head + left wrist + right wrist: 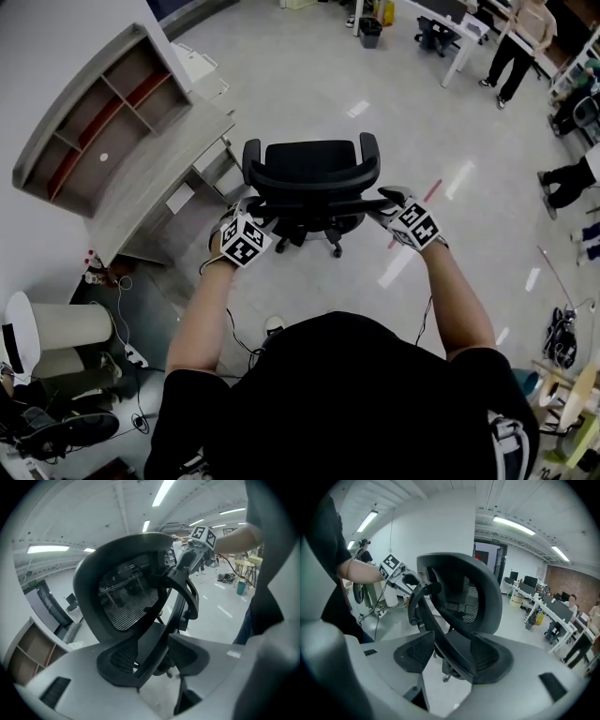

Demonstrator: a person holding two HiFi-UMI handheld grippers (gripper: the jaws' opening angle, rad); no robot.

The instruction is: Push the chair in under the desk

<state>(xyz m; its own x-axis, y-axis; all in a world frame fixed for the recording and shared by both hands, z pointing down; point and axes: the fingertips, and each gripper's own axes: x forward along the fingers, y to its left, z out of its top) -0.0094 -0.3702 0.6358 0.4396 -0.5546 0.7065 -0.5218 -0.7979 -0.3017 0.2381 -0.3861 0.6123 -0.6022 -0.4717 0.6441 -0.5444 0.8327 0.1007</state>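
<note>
The chair stands on the open floor just right of the surface, not yet under it. Its seat points away from me, while the surface lies off to its left.

My left gripper and right gripper sit at the two ends of the black bar across the chair's back. Both are released: each gripper view shows the jaws apart with the bar running between the pads, straddled but not clamped.

To do this well, I judge I should first close both grippers firmly on the bar so neither slips. The chair then has to swing left so its seat faces the gap under the surface, so I would lead with the right side and hold back with the left. Once it is lined up, I push evenly from both ends, low and level, so the casters roll instead of the back tipping forward. The armrests may catch the surface edge or the drawers beside the gap, so I go slowly there.
</note>
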